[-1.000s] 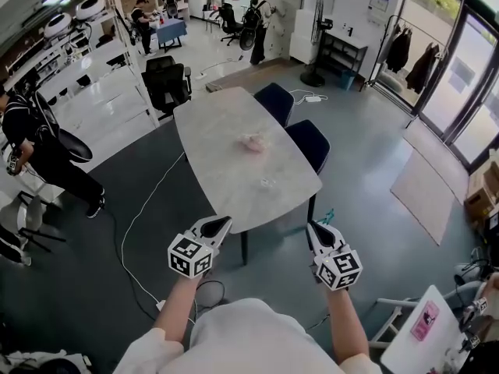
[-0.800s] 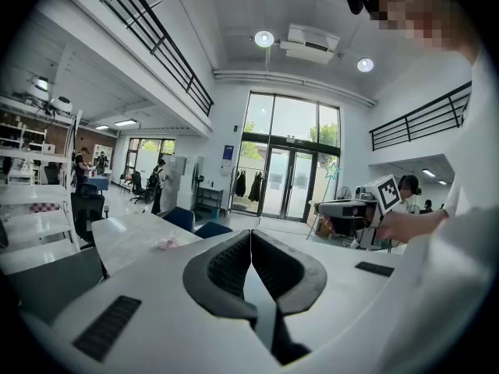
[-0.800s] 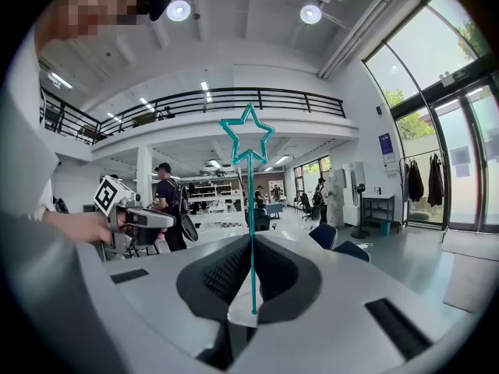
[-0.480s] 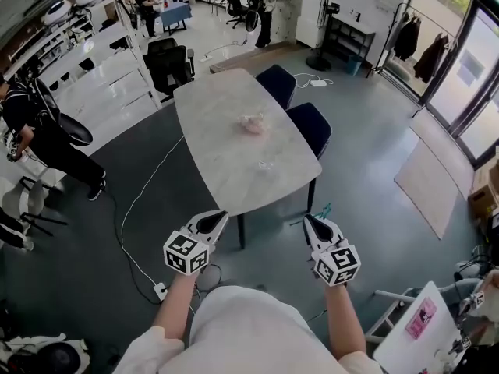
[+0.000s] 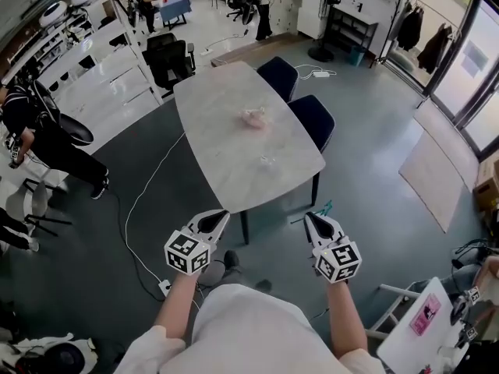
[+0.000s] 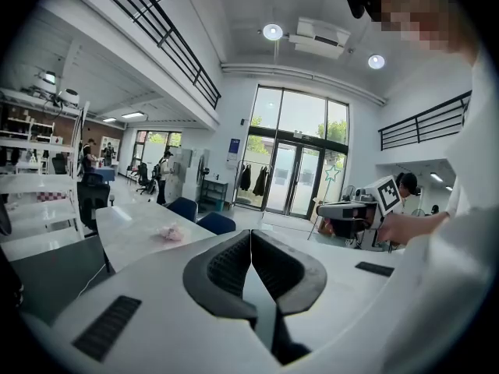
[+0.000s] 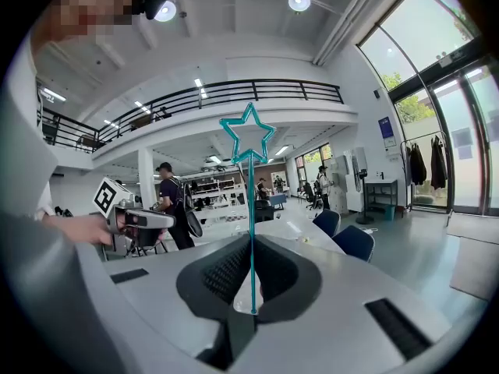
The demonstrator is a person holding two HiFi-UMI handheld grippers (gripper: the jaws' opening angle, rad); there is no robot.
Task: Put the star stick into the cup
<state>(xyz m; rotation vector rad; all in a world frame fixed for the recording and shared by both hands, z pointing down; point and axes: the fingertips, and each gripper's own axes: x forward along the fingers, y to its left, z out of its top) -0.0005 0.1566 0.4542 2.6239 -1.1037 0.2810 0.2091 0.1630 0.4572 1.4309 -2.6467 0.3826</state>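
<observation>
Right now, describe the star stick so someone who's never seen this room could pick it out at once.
Near the end of the long pale table, the person holds two grippers. The right gripper is shut on the star stick: a thin teal rod topped by an outlined five-point star, while the left gripper beside it holds nothing.
</observation>
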